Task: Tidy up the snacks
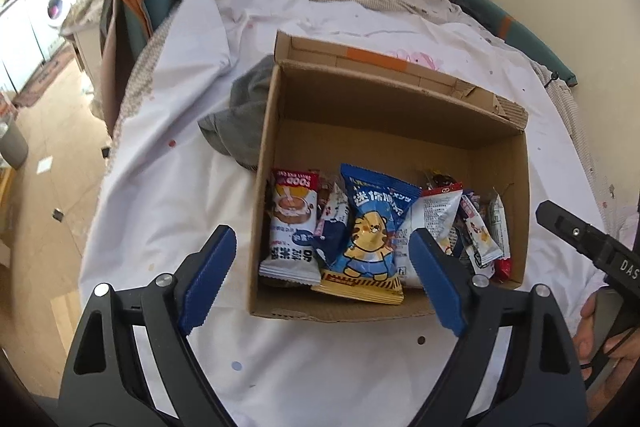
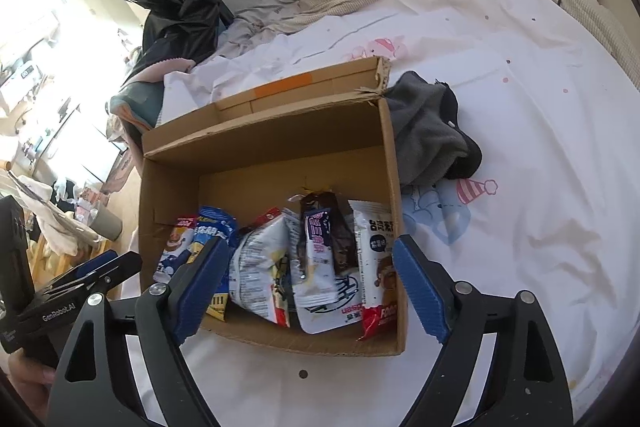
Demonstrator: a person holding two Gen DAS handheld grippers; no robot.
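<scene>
My left gripper point(image 1: 322, 263) and right gripper point(image 2: 306, 281) both stand wide, nothing between the pads. At twelve o'clock beyond them, snack packets point(image 1: 372, 227) stand packed in the cardboard box point(image 1: 264, 163) on the bedsheet point(image 1: 168, 187). Grey cloth point(image 2: 428, 131) lies beside it.

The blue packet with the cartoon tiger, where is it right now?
In the left wrist view, the blue tiger packet stands inside the cardboard box on the bed, near the box's front wall, right of the white coffee packet.
</scene>
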